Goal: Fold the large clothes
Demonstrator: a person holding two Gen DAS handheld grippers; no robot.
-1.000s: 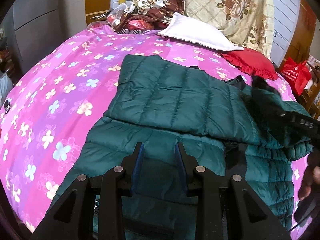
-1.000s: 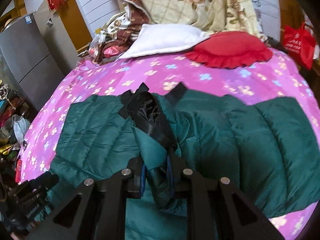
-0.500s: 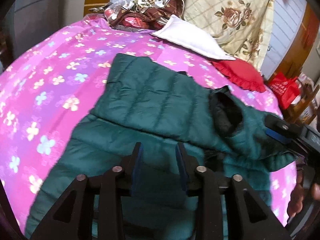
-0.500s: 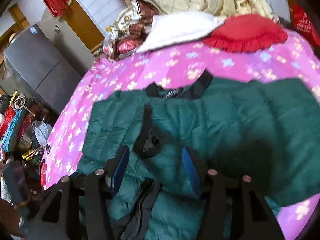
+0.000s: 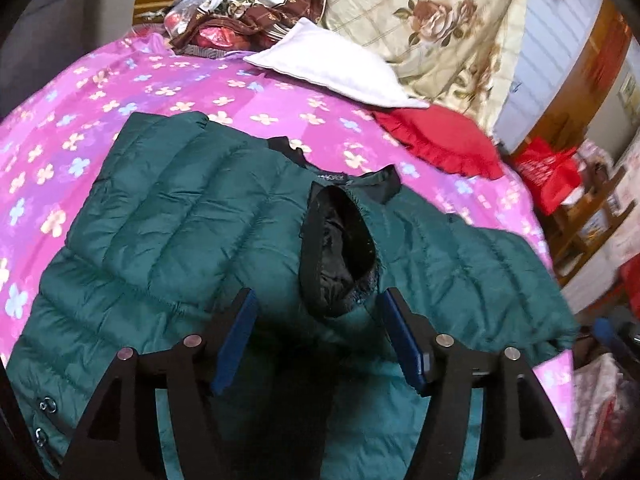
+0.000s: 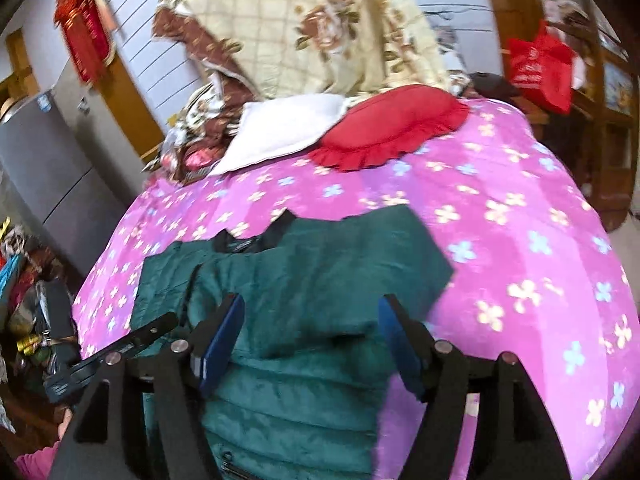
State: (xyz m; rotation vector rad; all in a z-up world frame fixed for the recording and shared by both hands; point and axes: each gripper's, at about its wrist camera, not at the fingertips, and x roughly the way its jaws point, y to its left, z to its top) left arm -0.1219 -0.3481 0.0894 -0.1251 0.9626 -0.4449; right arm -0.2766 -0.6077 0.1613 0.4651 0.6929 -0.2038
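The green down jacket (image 5: 192, 216) lies spread on the bed (image 5: 168, 92), which is covered with a pink floral sheet. In the left wrist view, one sleeve is folded across the jacket body toward the right, and its black-lined cuff (image 5: 336, 252) lies open just beyond the fingertips, near the black collar (image 5: 360, 182). The left hand-held gripper (image 5: 318, 332) hovers over the near part of the jacket with its jaws spread wide; nothing sits between the blue pads (image 5: 236, 340), and whether they touch the fabric cannot be determined. In the right wrist view, the right hand-held gripper (image 6: 310, 342) is likewise spread wide above the jacket (image 6: 304, 280), holding nothing, with green fabric visible between and beyond the fingers. The jacket's collar (image 6: 256, 240) points toward the far end of the bed (image 6: 520, 240). The left hand-held gripper appears at the lower left of this view as a dark body (image 6: 112, 354). At the far end of the bed rest a white pillow (image 5: 332, 68) and, to its right, a red frilled cushion (image 5: 440, 140), the two overlapping. Behind them stands a cream quilt with a rose print (image 5: 432, 20). A red bag (image 6: 540, 68) hangs at the far right, off the bed.
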